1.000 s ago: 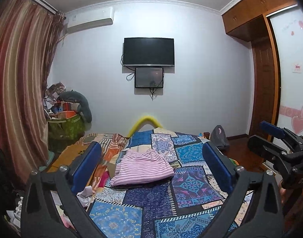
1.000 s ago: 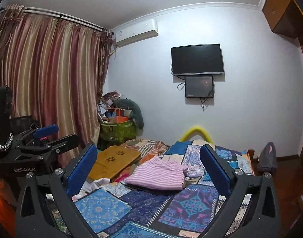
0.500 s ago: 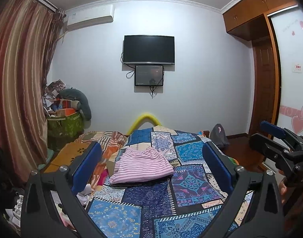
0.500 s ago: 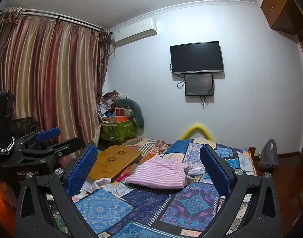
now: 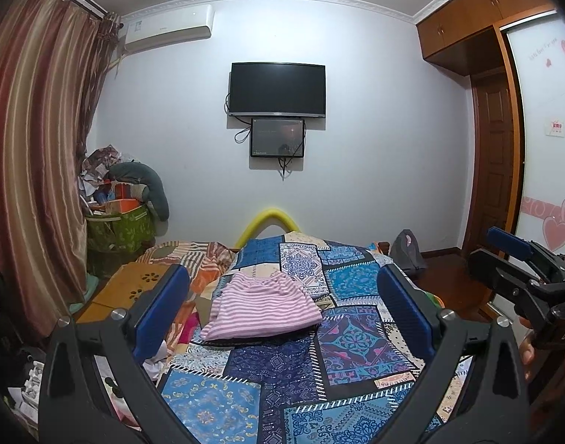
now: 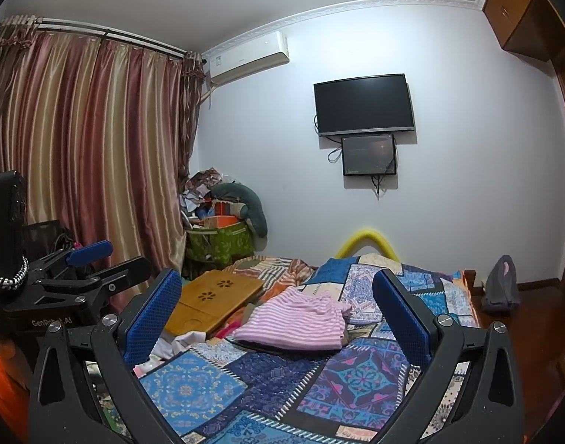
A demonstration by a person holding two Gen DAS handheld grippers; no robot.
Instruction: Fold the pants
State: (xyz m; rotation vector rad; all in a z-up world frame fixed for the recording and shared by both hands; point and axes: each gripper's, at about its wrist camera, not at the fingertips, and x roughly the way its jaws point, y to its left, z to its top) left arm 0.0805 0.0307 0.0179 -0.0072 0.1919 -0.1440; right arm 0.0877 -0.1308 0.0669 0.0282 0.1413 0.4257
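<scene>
Both grippers hang above the near end of the bed [image 5: 356,370], jaws spread wide and nothing between them — the left gripper [image 5: 282,318] and the right gripper [image 6: 276,318] each frame the pants [image 5: 262,309] in their gap without touching them. Those pants, pink-and-white striped, sit on the patchwork quilt as a compact folded bundle, ahead of the fingers and well apart from both. From the right wrist view the pants [image 6: 295,323] lie just beside a wooden tray [image 6: 215,301] and some loose clothes on the left edge of the bed.

The risk from here looks simple: the bundle is soft and the top layer loose, so a low, sweeping approach could drag it open or shove it toward the clutter — and a pinch taken too shallow would likely lift only one layer. With both grippers crowding one small bundle, they might also bump each other.
</scene>
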